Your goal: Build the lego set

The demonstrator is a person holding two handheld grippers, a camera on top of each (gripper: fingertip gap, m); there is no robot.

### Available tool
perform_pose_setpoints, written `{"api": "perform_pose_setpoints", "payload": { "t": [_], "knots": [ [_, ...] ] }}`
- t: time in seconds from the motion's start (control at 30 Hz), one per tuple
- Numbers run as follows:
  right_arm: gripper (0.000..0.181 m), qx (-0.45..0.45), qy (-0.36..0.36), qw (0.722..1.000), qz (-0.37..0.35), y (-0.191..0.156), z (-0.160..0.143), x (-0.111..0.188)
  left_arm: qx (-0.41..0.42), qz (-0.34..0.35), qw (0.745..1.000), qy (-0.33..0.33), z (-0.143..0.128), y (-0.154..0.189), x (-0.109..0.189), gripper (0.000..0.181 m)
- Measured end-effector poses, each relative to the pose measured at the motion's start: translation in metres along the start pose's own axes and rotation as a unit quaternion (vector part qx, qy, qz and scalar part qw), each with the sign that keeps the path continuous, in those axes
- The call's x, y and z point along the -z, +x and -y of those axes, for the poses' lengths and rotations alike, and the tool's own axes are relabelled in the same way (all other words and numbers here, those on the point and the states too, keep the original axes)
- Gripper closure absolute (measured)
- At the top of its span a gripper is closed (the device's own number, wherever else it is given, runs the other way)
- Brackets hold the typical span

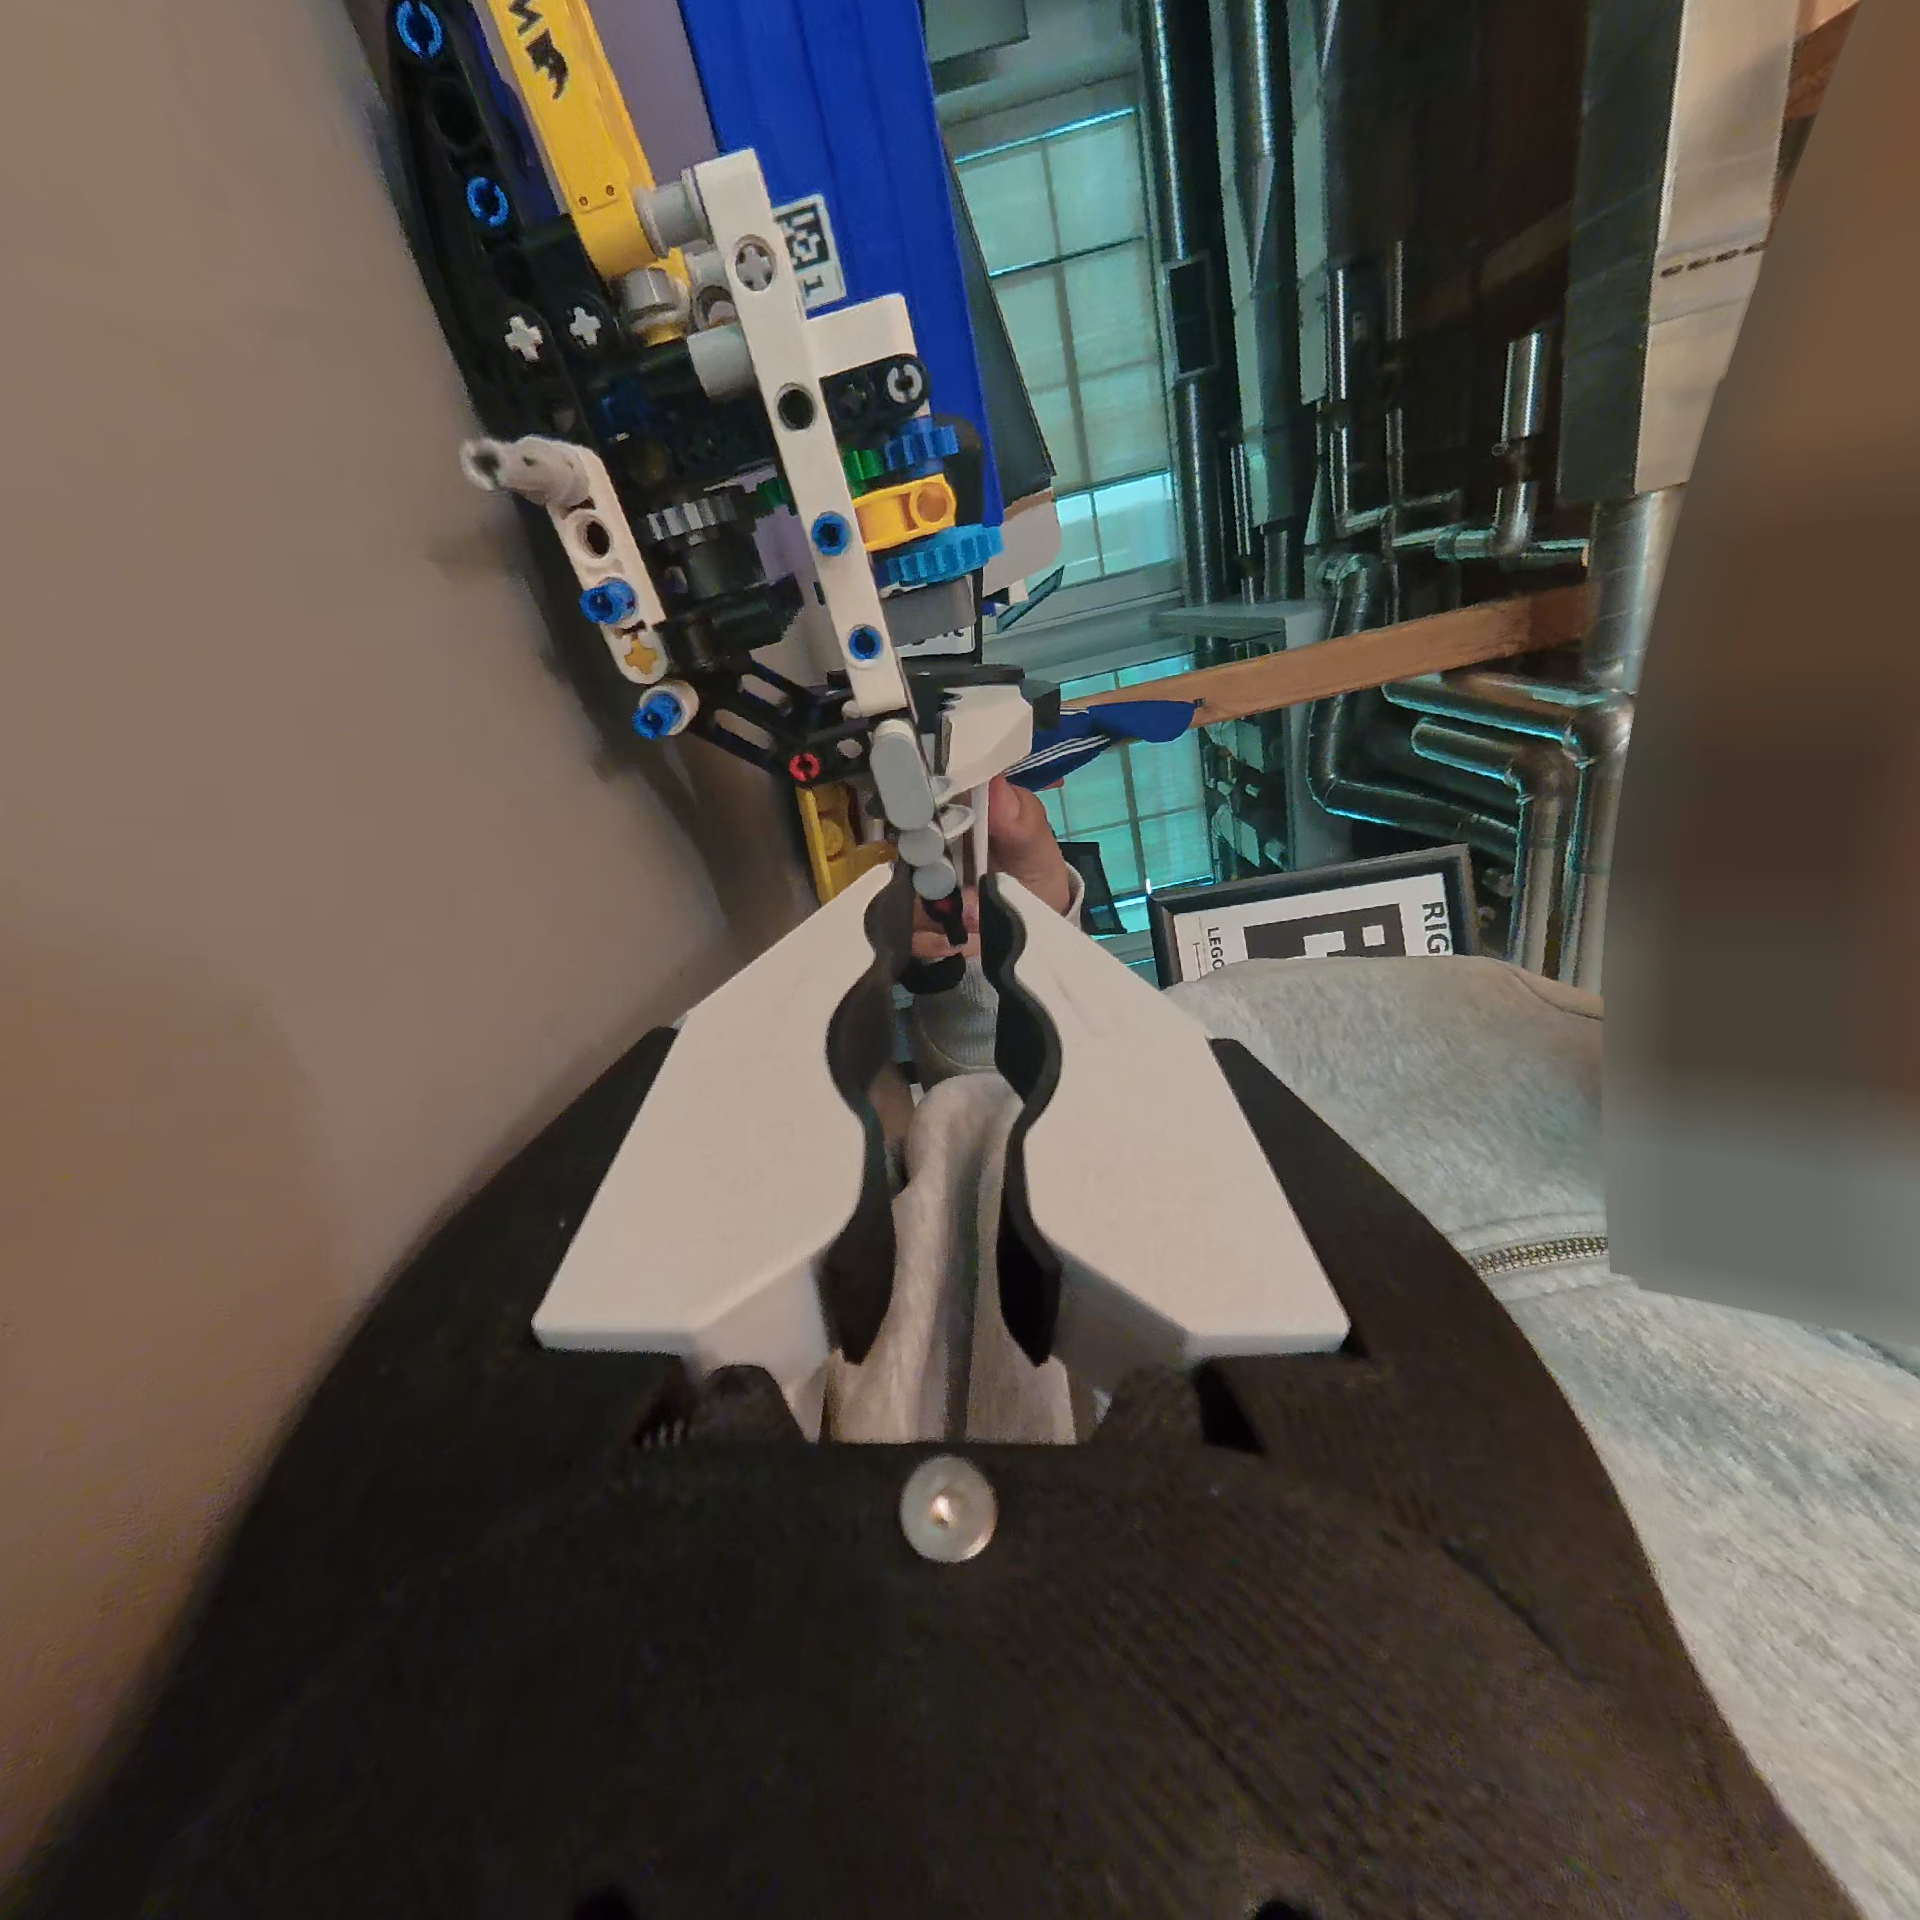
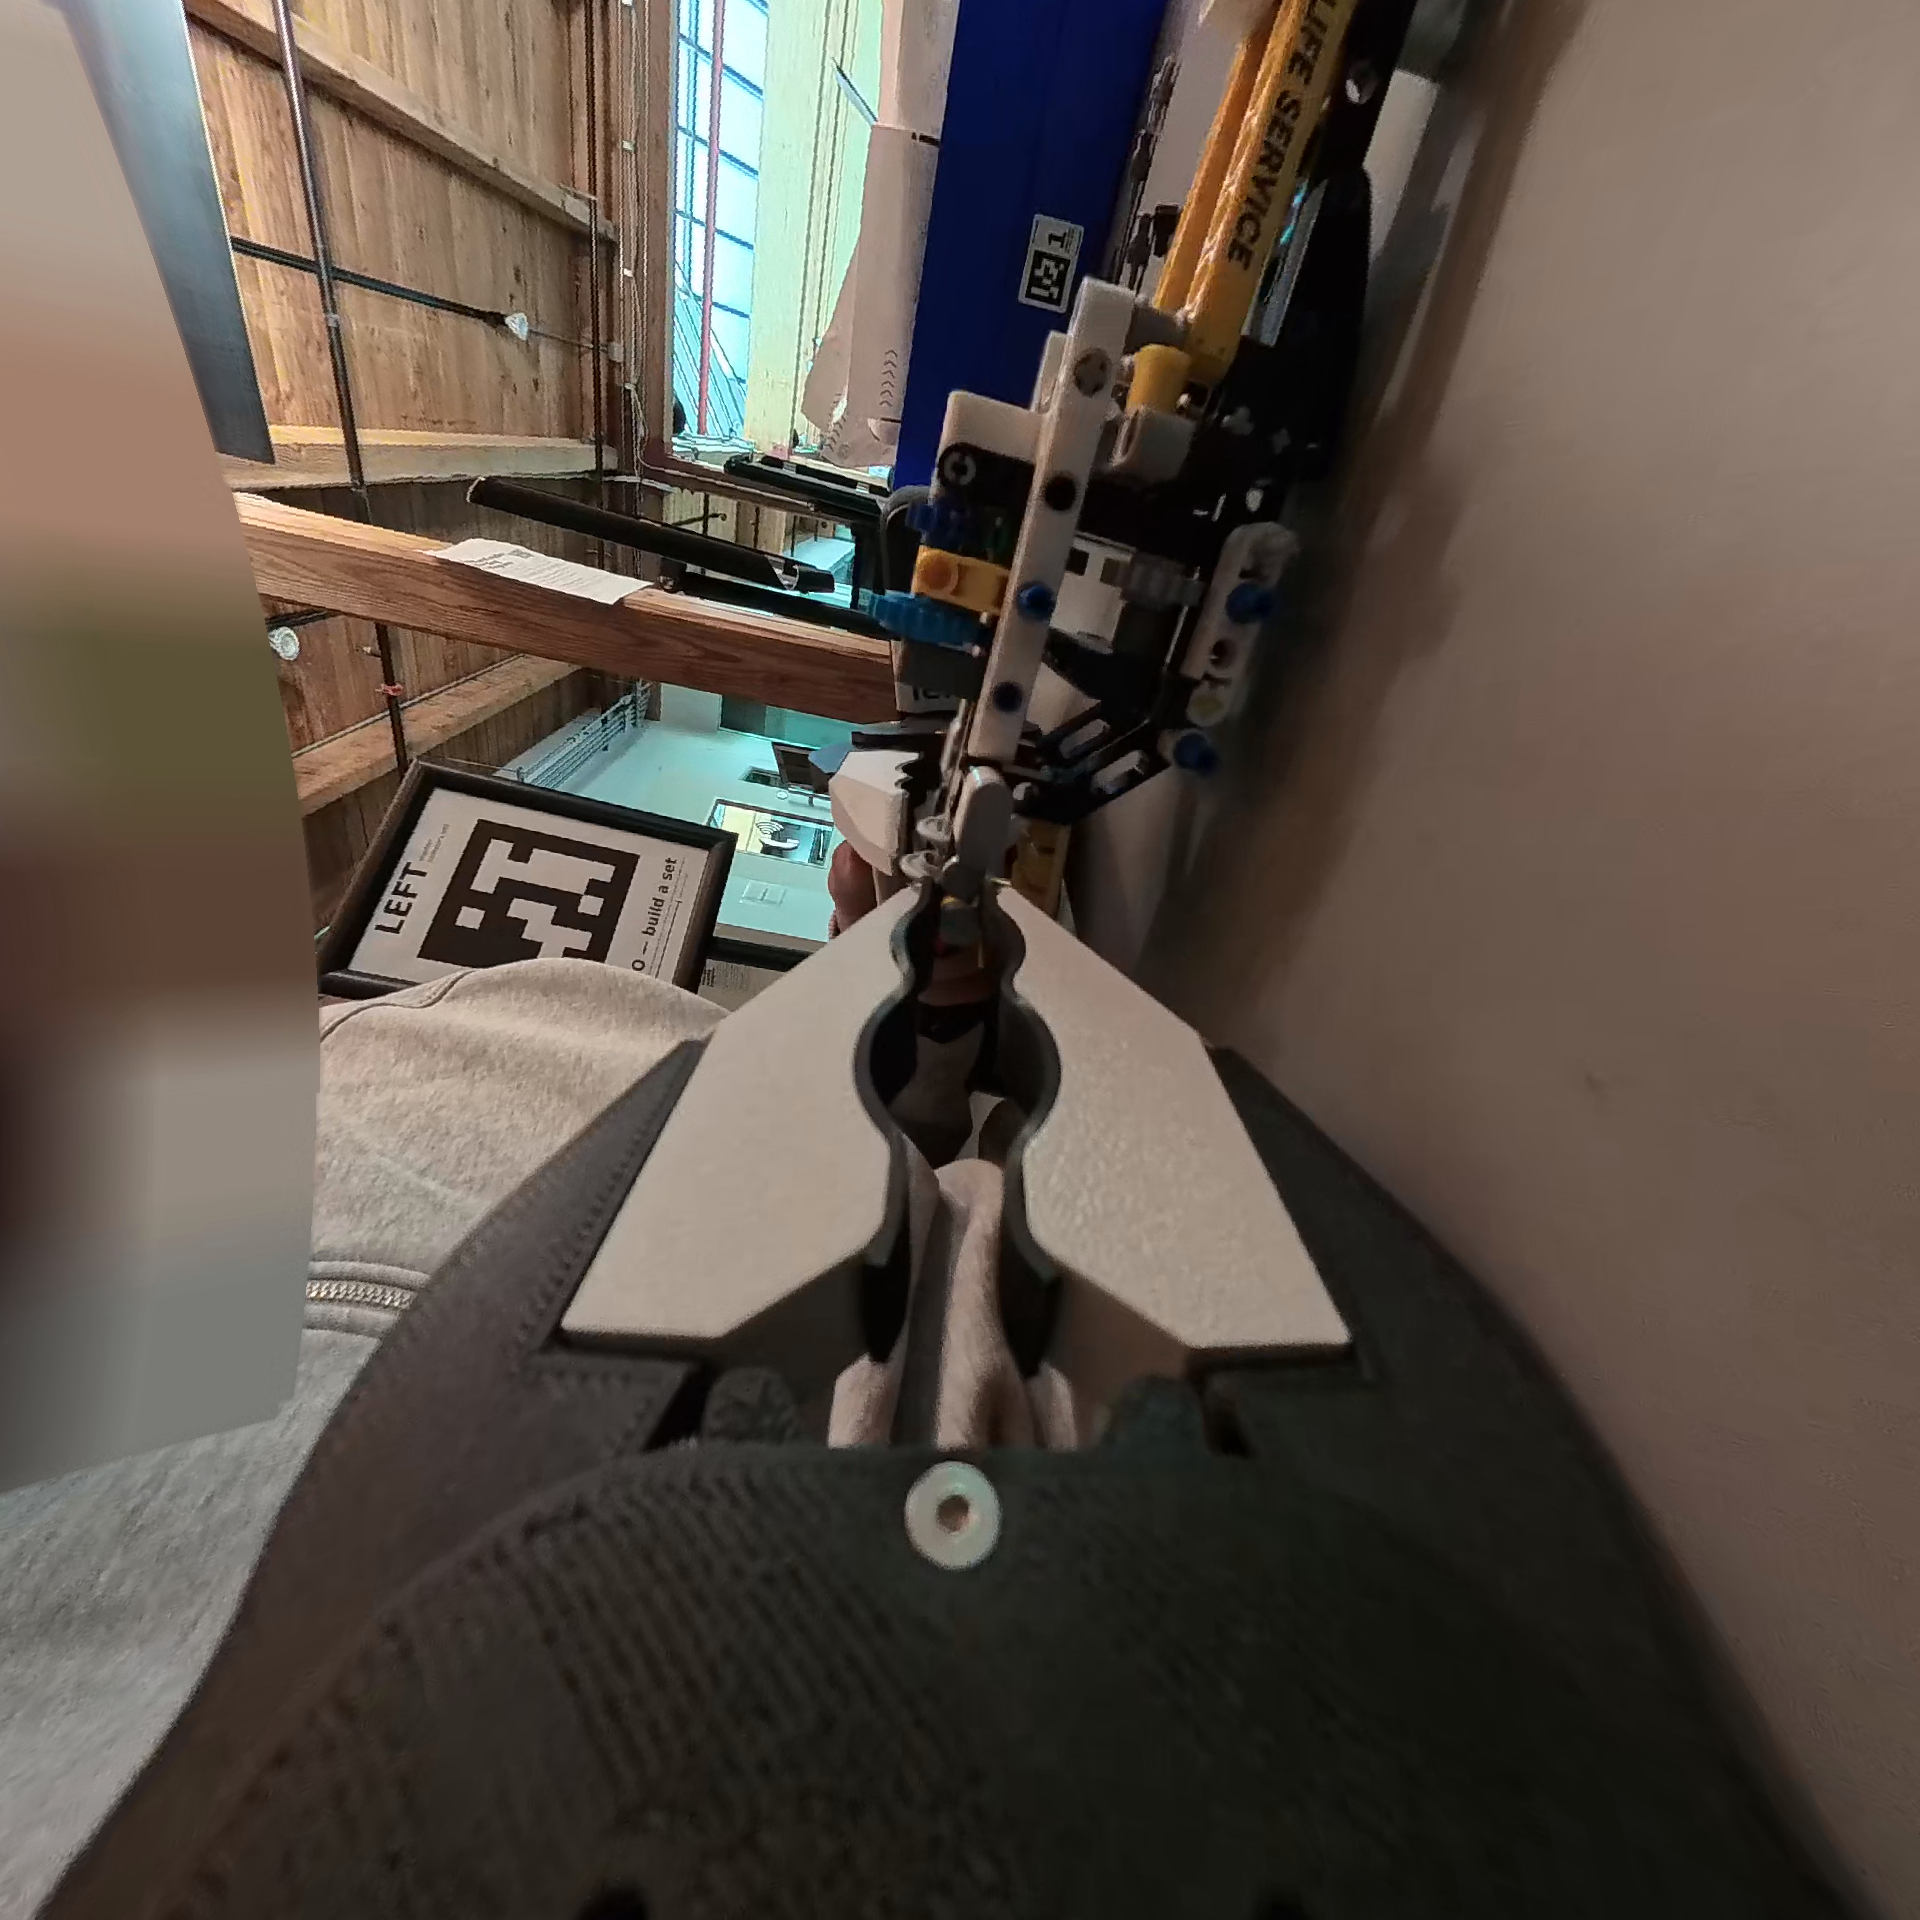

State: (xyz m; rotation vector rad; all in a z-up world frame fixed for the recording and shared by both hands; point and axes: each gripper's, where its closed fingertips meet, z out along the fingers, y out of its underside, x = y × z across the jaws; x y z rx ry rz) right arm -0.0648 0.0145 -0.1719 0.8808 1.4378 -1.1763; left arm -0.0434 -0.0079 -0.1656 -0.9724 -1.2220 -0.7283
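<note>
Lego model [image 1: 769, 499] hangs pinched between both nearly closed grippers, left [image 1: 940, 894] and right [image 2: 961, 904]; only the left view shows pipes [image 1: 1455, 727].

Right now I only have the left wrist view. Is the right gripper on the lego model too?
Observer: Yes. In the right wrist view the right gripper has its fingers closed to a narrow gap around the lower end of the grey linkage, at the near end of the lego model.
Operator: On which side is the tan surface there?
Observer: The tan surface fills the right side of that view, next to the model.
Operator: And what is on the far side?
Observer: A sheet of paper lies on a wooden beam.
Operator: Anything nearer?
Observer: A framed marker sign stands just beyond a grey sleeve.
</note>
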Motion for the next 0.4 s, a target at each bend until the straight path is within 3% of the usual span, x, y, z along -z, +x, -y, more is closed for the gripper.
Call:
{"api": "perform_pose_setpoints", "payload": {
  "t": [0.4],
  "knots": [
    [0.176,0.003,0.0,1.0,-0.003,0.0,0.0,0.0,0.002,0.003,0.999,0.047,0.011,0.0,0.001,0.168]
  ]
}}
